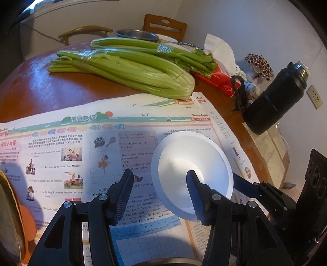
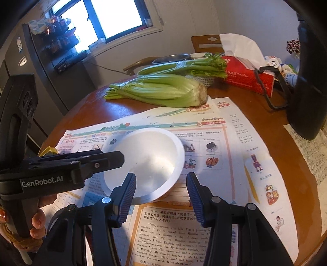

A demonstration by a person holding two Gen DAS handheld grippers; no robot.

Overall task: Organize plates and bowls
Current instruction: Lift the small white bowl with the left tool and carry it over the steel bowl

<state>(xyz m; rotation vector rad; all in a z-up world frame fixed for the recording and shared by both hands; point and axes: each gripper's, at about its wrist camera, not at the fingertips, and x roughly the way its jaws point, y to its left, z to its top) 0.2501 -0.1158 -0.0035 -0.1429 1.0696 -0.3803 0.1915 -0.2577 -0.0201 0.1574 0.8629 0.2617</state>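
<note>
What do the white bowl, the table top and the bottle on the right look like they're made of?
White bowl: probably thin plastic or foam, matte, with a soft wide rim; the look leaves it open.
Table top: reddish-brown wood or veneer, glossy, showing window glare.
Bottle: dark matte coated body with a bare shiny neck, likely steel.

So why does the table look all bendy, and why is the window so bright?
Both wrist views use fisheye lenses, so the round table and newspaper curve near the edges. In the right wrist view the window is washed out white by daylight, leaving the room dim. In the left wrist view gripper shadows fall across the white bowl.
</note>
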